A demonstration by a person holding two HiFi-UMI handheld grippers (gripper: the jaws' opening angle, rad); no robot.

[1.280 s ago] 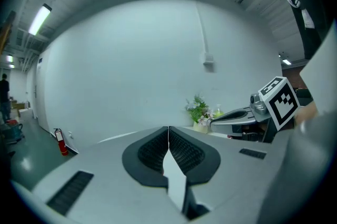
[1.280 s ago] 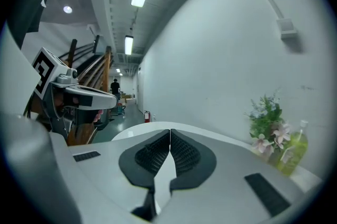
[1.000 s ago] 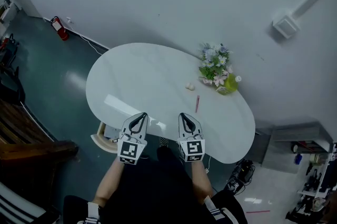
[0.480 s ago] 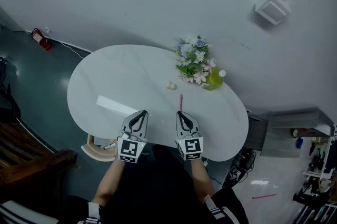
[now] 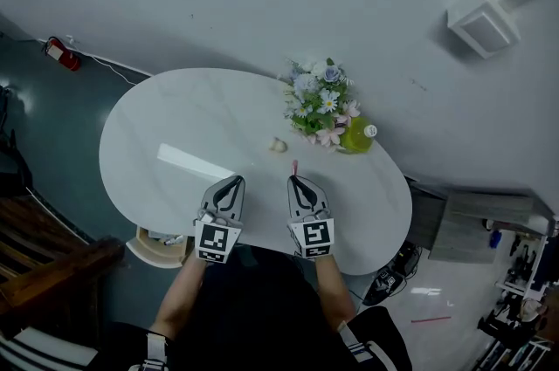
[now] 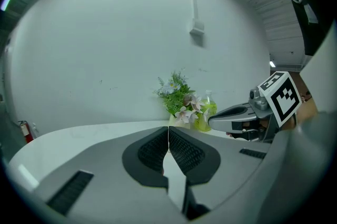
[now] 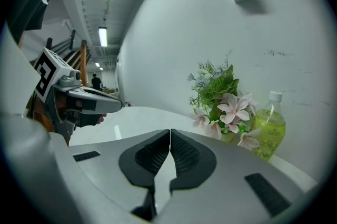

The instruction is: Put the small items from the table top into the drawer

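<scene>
We judge this to be the very start: nothing is picked up, and the first reach is in hand. The left gripper [image 5: 233, 181] and the right gripper [image 5: 294, 180] hang side by side over the edge of the table [image 5: 175, 125] farthest from the flowers [image 5: 319, 103]. Both have their jaws pressed together with nothing between them.

The small things lie on the top. A pale lump [image 5: 278, 146] sits just beside the flowers, on our side and a little left. A thin pink stick [image 5: 294, 168], probably a pen, lies farther from the flowers, just ahead of the right gripper's tips. A green bottle [image 5: 357, 136] stands against the flowers on their right.

What looks like the open drawer [image 5: 157, 245] is well apart from the flowers, under the table's edge beyond the left gripper.

Next, we think, the right jaws must spread, come down to the top and close across the stick, which lies flat and thin.
</scene>
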